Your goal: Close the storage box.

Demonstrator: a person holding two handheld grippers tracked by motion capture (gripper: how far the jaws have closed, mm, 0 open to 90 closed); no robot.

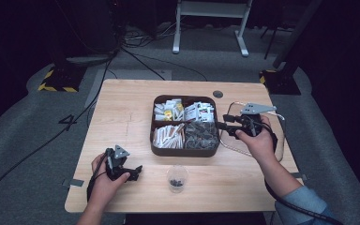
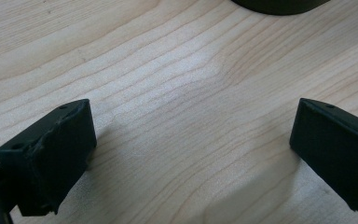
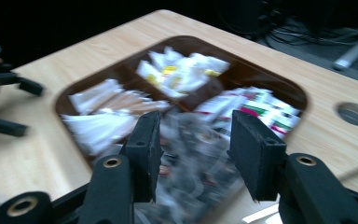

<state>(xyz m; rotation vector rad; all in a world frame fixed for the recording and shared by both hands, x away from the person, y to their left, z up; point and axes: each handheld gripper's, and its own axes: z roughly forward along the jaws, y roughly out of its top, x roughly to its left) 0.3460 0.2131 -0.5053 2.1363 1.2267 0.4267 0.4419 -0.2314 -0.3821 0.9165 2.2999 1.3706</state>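
Claws both gape: right claw (image 1: 228, 125) reaches over the divided tray's (image 1: 155, 140) right rim mid-counter (image 1: 122, 108); left claw (image 1: 137, 171) rests near the front edge, beside a small cup (image 1: 177, 178).

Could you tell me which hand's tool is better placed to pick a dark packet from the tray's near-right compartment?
The right tool: it hovers open at the tray's right edge, beside the dark packets. The left tool sits open over bare table.

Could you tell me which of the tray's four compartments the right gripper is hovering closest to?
The near-right compartment, holding dark packets. The right gripper sits at the tray's right edge beside it; the other three hold pale packets.
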